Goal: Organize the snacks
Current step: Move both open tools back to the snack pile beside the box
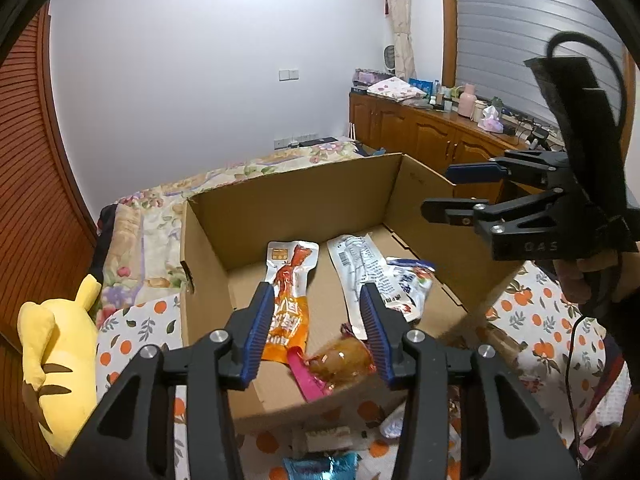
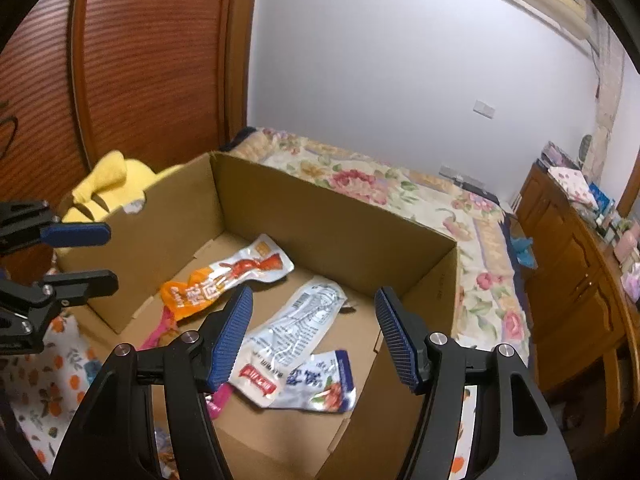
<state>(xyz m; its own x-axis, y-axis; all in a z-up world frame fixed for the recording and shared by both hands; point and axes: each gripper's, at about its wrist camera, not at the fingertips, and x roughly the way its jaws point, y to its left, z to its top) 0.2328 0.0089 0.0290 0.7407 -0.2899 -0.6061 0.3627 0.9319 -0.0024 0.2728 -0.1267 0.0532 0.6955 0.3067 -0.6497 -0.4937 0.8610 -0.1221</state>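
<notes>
We are holding the left claw (image 1: 316,312) over the near edge of the cardboard box (image 1: 296,196), its blue pads spread wide apart and gripping nothing. We are holding the right claw (image 2: 314,332) above the box's right side, likewise spread open and empty; in the left wrist view it is showing at the right, over the box's right wall. The box is sitting open on a bed spread with an orange-print cloth (image 1: 532,308), and the snacks are lying on its floor. The orange packet (image 1: 290,292) is lying flat toward the left, lengthwise from the near edge to the middle. Just beside it on the right, the long white packet (image 1: 356,272) is lying with its printed back showing, and the blue-and-white packet (image 1: 412,284) is resting against its right side, overlapping it. At the near edge, a clear-wrapped brown snack (image 1: 344,358) is blurred, touching a pink packet (image 1: 308,376) that is poking out from under the orange one. Outside the box, on the cloth near us, a teal packet (image 1: 320,466) is lying partly hidden behind the claw. A yellow plush toy (image 1: 60,348) is lying beside the box's left wall, and a wooden cabinet (image 1: 424,132) is standing along the far right.
</notes>
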